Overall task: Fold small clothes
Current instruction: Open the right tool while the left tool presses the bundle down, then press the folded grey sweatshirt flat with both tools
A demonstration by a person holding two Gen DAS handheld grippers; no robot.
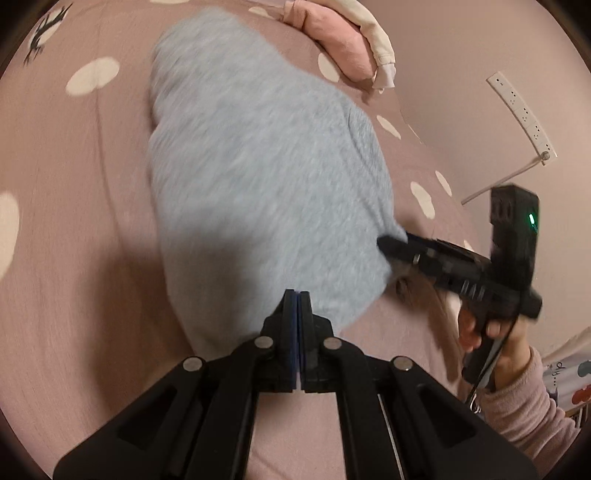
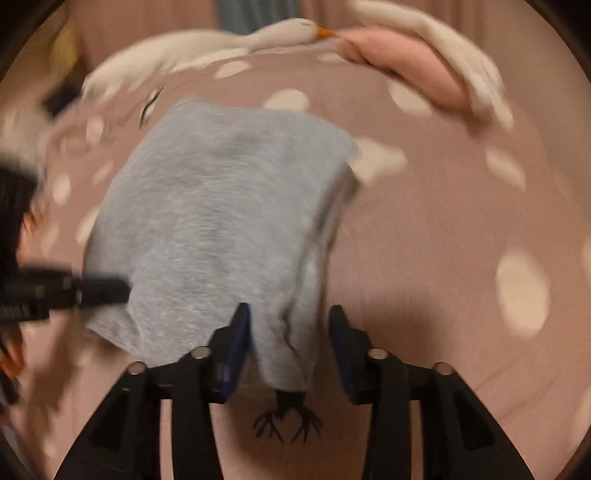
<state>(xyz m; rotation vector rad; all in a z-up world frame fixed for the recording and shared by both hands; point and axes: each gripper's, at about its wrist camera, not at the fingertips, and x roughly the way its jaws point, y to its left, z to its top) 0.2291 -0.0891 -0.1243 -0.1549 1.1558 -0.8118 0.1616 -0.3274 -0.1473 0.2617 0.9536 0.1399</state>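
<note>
A small grey garment (image 1: pixel 255 177) lies folded on the pink spotted bedsheet (image 1: pixel 74 229); it also shows in the right wrist view (image 2: pixel 221 229). My left gripper (image 1: pixel 297 299) is shut at the garment's near edge, seeming to pinch it. In the right wrist view the left gripper (image 2: pixel 110 290) touches the garment's left edge. My right gripper (image 2: pixel 291 332) is open, its fingers on either side of the garment's near corner. In the left wrist view the right gripper (image 1: pixel 388 247) sits at the garment's right edge.
A folded pink garment (image 1: pixel 340 40) and a cream one (image 1: pixel 373 33) lie at the far end of the bed. A white power strip (image 1: pixel 521 114) hangs on the wall at right. A white goose plush (image 2: pixel 258 37) lies at the back.
</note>
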